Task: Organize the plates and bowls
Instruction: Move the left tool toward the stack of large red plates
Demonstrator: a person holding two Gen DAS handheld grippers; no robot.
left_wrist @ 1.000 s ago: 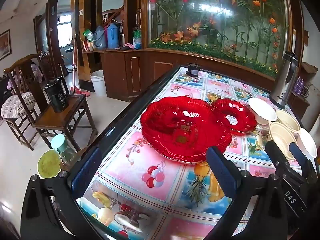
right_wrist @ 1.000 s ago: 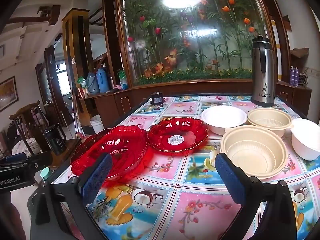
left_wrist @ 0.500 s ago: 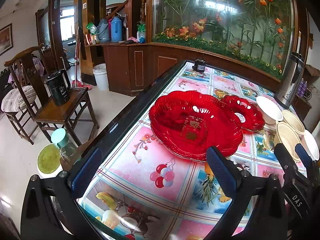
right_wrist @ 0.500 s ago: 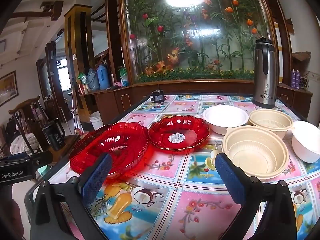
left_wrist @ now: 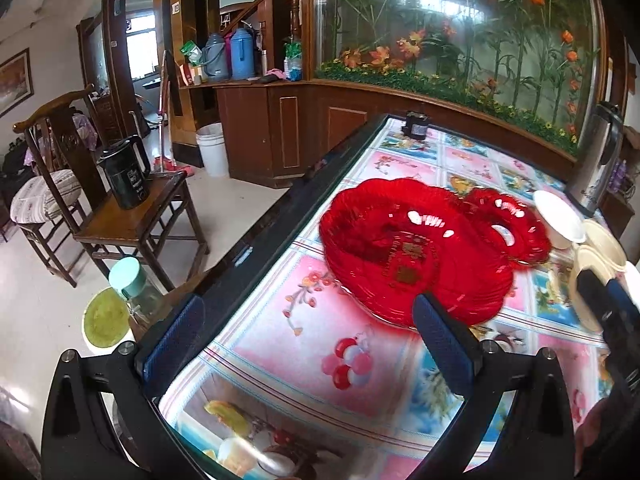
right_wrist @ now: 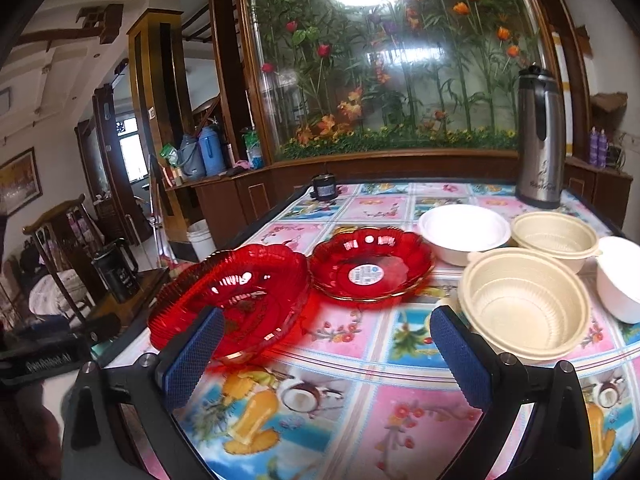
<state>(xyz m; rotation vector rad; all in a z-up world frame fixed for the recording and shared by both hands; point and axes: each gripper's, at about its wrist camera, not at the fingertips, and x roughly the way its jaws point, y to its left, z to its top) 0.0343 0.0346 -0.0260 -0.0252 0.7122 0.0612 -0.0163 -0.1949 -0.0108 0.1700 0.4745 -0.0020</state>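
since a second ago my left tool (left_wrist: 308,340) has swung left and pulled back, so the big red plate (left_wrist: 416,248) now sits up and right of its spread fingers instead of square between them; my right tool (right_wrist: 326,350) has crept a little closer to the dishes. both tools are wide open and hold nothing.

the big red plate lies flat on the table (right_wrist: 360,408) near its left edge, and the smaller red plate (right_wrist: 372,264) sits just beside it, rims close; i cannot tell whether they touch. to the right, the white bowl (right_wrist: 464,228), the near cream bowl (right_wrist: 524,304), the far cream bowl (right_wrist: 554,236) and another white bowl (right_wrist: 620,276) stand in a loose cluster, like grouped with like, nothing nested yet.

i judge the sorting has hardly begun. holding both tools low and open at the near side lets me slide a finger under a rim; the small plate probably goes onto the big one.
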